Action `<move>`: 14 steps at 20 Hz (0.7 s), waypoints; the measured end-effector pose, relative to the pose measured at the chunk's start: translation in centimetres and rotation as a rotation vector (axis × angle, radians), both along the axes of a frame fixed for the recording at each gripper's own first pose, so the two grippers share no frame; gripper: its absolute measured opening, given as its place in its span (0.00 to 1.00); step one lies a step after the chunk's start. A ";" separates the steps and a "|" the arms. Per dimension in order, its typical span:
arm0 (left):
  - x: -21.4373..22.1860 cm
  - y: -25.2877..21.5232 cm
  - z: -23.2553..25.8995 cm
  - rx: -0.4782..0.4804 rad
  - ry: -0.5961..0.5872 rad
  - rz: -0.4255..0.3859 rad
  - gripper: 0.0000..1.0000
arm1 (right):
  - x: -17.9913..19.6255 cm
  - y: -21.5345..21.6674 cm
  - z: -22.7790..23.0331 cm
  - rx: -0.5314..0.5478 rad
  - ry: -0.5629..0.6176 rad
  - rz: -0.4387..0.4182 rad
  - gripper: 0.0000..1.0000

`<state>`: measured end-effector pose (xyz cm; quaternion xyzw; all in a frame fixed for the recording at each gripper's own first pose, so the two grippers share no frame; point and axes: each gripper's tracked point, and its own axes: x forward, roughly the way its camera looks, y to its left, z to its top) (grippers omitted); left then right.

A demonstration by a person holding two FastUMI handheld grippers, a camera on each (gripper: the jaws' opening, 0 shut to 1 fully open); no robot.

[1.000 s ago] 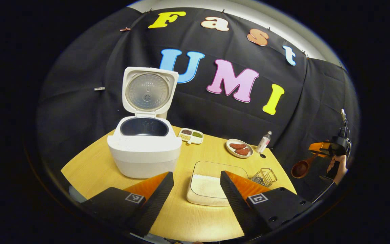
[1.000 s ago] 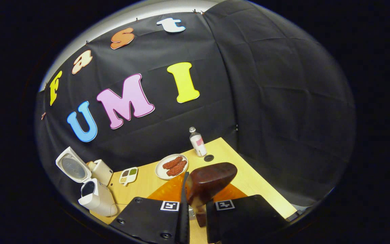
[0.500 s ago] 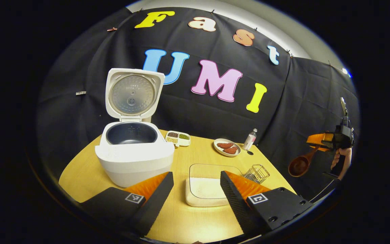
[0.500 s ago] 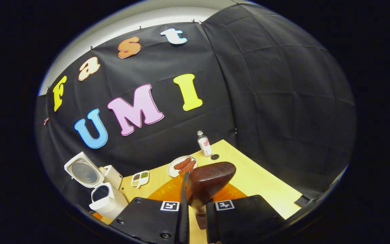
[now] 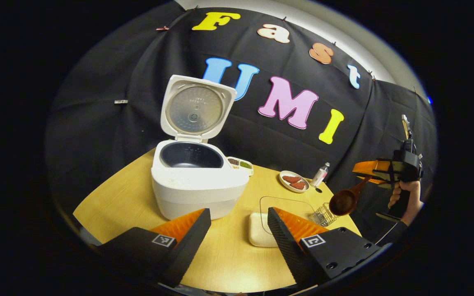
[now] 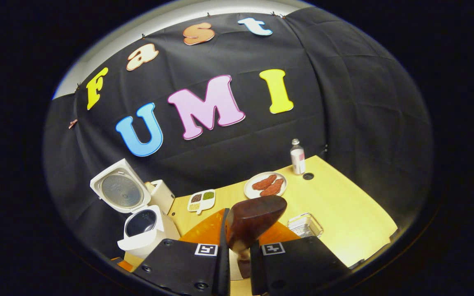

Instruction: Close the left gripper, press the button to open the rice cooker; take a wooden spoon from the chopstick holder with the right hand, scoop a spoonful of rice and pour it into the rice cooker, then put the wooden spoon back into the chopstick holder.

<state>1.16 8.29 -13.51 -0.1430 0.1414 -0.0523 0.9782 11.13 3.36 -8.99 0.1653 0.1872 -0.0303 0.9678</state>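
The rice cooker (image 5: 198, 185) stands on the yellow tabletop (image 5: 121, 201) with its lid (image 5: 196, 109) swung up and the dark inner pot (image 5: 191, 155) exposed. In the left gripper view the left tool (image 5: 239, 230) hangs low over the near edge of the tabletop, its two fingers spread wide apart and grasping nothing. Between those fingers, farther off, lies a shallow white dish of rice (image 5: 261, 230) under a clear rim, to the right of the cooker. Just right of the dish sits the small wire chopstick holder (image 5: 321, 213). Behind it, toward the far wall, are a plate of reddish food (image 5: 293, 181) and a small bottle (image 5: 320, 174). A divided tray of grains (image 5: 241, 163) peeks out behind the cooker.

At the right of that view a hand (image 5: 403, 197) holds the right tool (image 5: 375, 170) in the air beyond the tabletop's right edge. The wooden spoon (image 5: 346, 199) slants down and left from it, its bowl hanging just above the chopstick holder.

In the right gripper view the right tool's fingers (image 6: 224, 246) are clenched on the spoon's handle, and the spoon's dark bowl (image 6: 255, 220) rises just ahead of them. Beyond lie the chopstick holder, the plate, the bottle and, at far left, the open cooker.
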 end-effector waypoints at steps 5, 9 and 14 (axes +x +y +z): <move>-0.8 2.6 -1.5 -0.002 0.031 0.056 0.96 | 2.3 3.6 -4.9 -0.051 0.036 0.084 0.24; -0.7 3.6 -2.6 0.026 0.051 0.060 0.96 | 4.1 5.1 -8.7 -0.097 0.034 0.141 0.24; -0.1 3.8 -3.0 0.050 0.044 0.052 0.96 | 4.8 4.9 -11.5 -0.210 0.000 0.159 0.24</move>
